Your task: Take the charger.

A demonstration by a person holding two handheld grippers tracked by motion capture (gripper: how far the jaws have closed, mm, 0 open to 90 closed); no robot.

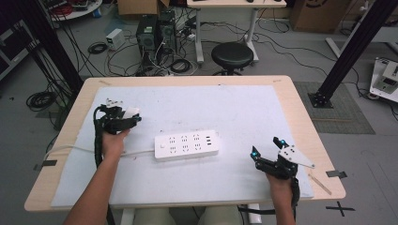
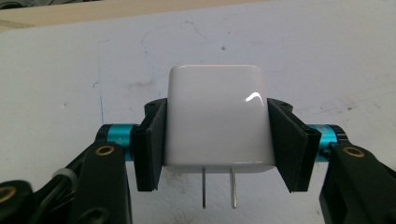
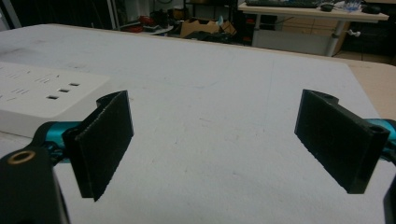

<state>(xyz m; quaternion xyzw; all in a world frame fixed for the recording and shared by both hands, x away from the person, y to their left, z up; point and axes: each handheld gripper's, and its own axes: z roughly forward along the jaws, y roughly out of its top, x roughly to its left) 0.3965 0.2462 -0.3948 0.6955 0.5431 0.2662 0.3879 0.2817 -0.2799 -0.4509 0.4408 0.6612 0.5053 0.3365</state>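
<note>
No lettering is readable anywhere. The left gripper (image 2: 215, 140) clamps a glossy white, round-cornered plug adapter (image 2: 215, 121) between its flat black pads, two metal prongs pointing toward the camera, at the white mat's (image 1: 244, 108) far left. A white rectangular power strip (image 1: 187, 145) lies mid-mat. The right gripper (image 3: 212, 140), near right, hangs wide open, empty.

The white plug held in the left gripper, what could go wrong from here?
1. The plug is glossy and pinched only by its sides, so it may twist in the left gripper when pressed down.
2. Its prongs point back at the camera, away from the power strip, so it needs turning first.
3. The right gripper is open, so the strip may slide.
</note>
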